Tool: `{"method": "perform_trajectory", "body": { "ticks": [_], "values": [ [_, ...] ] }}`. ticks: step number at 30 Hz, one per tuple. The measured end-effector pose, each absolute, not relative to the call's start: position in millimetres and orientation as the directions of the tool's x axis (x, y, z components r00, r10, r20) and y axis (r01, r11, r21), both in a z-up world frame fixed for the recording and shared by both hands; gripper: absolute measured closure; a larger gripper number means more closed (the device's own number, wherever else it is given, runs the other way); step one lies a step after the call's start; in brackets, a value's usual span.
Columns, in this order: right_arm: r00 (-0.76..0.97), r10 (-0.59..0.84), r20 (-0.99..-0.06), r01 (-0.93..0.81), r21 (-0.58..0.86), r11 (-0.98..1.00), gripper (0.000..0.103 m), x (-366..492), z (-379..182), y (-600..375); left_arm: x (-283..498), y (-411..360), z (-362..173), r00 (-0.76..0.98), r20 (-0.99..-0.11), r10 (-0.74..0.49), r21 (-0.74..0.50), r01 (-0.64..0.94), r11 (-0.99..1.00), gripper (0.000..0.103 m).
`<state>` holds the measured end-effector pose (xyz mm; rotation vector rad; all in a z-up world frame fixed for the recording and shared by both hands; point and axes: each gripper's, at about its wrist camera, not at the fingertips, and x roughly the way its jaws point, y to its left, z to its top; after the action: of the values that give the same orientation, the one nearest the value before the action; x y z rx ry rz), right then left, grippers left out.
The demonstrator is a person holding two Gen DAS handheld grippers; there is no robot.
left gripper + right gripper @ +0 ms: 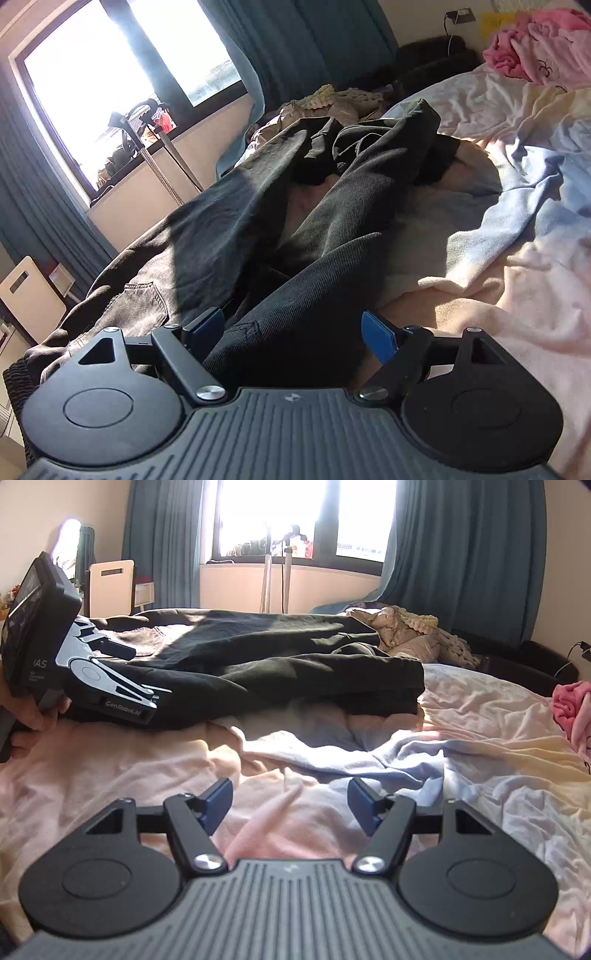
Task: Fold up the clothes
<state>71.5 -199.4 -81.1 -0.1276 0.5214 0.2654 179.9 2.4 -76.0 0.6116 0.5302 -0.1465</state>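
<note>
My left gripper point(293, 332) is spread wide, its blue pads point(378, 336) standing either side of the near end of the dark trousers point(332, 221) without pinching them; the cloth runs between the open fingers and I cannot tell whether a pad touches it. From the right wrist view I see that gripper point(147, 701) at the left end of the trousers point(258, 657), low against the cloth, with the person's hand point(33, 712) behind it. The trousers lie stretched across the bed point(480, 738), from left to right in the right wrist view, legs rumpled and partly overlapping, half in sunlight, half in shadow. My right gripper point(290, 801) is also spread apart and holds nothing; it hovers over the pink and pale blue blanket point(332, 753), nearer than the trousers and apart from them. A pink garment point(535, 44) sits at the far right of the bed, and a beige bundle point(406, 631) lies beyond the trousers, near the teal curtains point(461, 554).
</note>
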Motion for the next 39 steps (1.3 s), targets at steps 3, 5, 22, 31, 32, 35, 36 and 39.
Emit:
{"method": "perform_trajectory", "body": {
  "ticks": [3,5,22,31,32,35,36,39],
  "values": [
    [0.818,0.252,-0.517,-0.279,0.027,0.96,0.033,90.4,-87.9,-205.0,198.1,-15.9,-93.6,0.853,-0.521,0.037,0.565,0.312,0.764,0.018],
    [0.821,0.261,-0.507,-0.284,0.034,0.958,0.033,91.5,-85.9,-204.6,211.1,-27.1,-105.3,0.854,-0.517,0.05,0.601,0.321,0.732,0.018],
    [0.802,0.303,-0.515,-0.288,0.111,0.951,0.029,119.1,-117.5,-213.1,258.2,-32.9,-73.0,0.846,-0.533,0.023,0.597,0.357,0.719,0.087],
    [0.82,0.308,-0.482,-0.326,0.048,0.944,0.029,94.6,-105.4,-195.4,176.1,20.0,22.9,0.869,-0.491,-0.061,0.461,0.319,0.828,0.09],
    [0.825,0.306,-0.475,-0.326,0.043,0.944,0.029,91.2,-102.3,-195.2,168.5,29.5,28.9,0.868,-0.493,-0.066,0.435,0.312,0.845,0.09],
    [0.836,0.299,-0.461,-0.32,0.035,0.947,0.029,83.7,-94.7,-193.5,151.8,51.6,30.2,0.863,-0.502,-0.054,0.381,0.277,0.882,0.089],
    [0.837,0.302,-0.457,-0.321,0.038,0.946,0.029,82.7,-93.3,-193.7,151.1,51.0,24.8,0.86,-0.508,-0.044,0.372,0.265,0.89,0.089],
    [0.834,0.308,-0.457,-0.323,0.048,0.945,0.029,81.9,-93.0,-194.3,149.1,49.5,8.6,0.85,-0.526,-0.015,0.344,0.229,0.911,0.088]
  ]
}}
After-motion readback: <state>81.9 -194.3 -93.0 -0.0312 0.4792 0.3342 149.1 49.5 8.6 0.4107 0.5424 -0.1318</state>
